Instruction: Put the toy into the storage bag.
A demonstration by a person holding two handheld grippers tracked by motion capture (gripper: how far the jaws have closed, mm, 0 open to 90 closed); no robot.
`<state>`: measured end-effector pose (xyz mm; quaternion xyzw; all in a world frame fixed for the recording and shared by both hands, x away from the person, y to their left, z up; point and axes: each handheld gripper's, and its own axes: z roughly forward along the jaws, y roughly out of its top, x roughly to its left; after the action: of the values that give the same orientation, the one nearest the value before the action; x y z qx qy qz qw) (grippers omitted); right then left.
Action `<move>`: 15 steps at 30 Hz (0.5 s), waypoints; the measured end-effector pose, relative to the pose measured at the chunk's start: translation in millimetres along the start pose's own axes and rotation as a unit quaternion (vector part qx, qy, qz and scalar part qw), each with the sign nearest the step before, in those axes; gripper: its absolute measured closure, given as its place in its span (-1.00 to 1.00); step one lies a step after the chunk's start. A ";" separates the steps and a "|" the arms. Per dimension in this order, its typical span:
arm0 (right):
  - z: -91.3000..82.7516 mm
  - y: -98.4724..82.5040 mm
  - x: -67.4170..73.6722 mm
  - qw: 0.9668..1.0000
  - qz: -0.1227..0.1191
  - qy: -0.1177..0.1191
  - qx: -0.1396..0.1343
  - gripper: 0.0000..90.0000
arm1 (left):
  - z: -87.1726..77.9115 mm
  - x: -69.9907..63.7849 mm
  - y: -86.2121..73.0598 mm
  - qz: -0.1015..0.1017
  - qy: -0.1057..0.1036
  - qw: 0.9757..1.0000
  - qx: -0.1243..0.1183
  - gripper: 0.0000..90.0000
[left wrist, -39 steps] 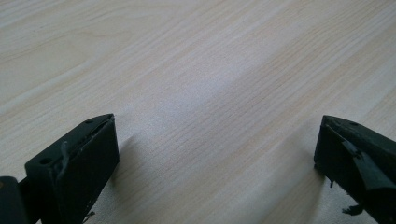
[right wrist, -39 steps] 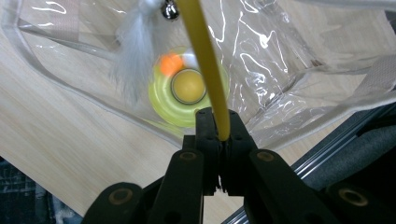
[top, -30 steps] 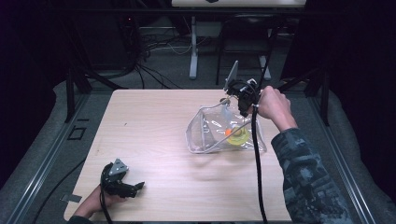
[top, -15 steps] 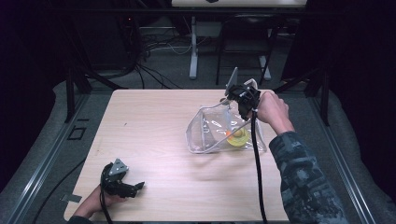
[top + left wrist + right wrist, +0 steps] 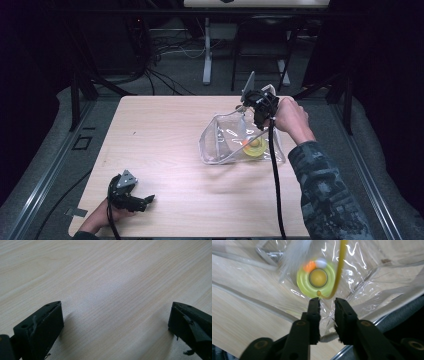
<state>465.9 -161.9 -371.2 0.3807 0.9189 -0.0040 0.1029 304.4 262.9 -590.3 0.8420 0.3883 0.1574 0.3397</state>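
Now your right gripper (image 5: 246, 104) sits over the far right part of the table (image 5: 165, 150), its jaws drawn nearly together on a pinch of the clear plastic bag (image 5: 220, 145); in the right gripper view a small white bit of the bag's edge (image 5: 327, 338) shows between the jaws near their base, with only a narrow gap left between the tips, so the right gripper (image 5: 327, 300) is clamped on the bag. Compared with a second ago, your right hand (image 5: 291, 119) has barely shifted, and the bag keeps much the same raised, tented shape, its near edge lying on the wood. Inside the bag lies a yellow-green ring toy (image 5: 316, 279) with a yellow ball (image 5: 318, 277) at its centre, an orange bead (image 5: 309, 266) and a pale bead (image 5: 321, 263) on its rim; a thin yellow cord (image 5: 338, 270) curves down beside it. Your left gripper (image 5: 146, 200) rests at the near left corner of the table, just as it did before, in your left hand (image 5: 102, 217); in the left gripper view its jaws stand wide apart over bare wood (image 5: 105, 290), holding nothing.
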 end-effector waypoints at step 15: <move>-55.0 -31.8 1.6 0.996 0.041 0.007 -0.084 -0.85 | 0.1 -0.6 -0.1 -0.002 -0.001 1.000 -0.001 -1.00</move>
<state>432.3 -178.6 -319.9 0.4082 0.9002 0.0805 0.1281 304.1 262.5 -590.4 0.8413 0.3891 0.1563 0.3410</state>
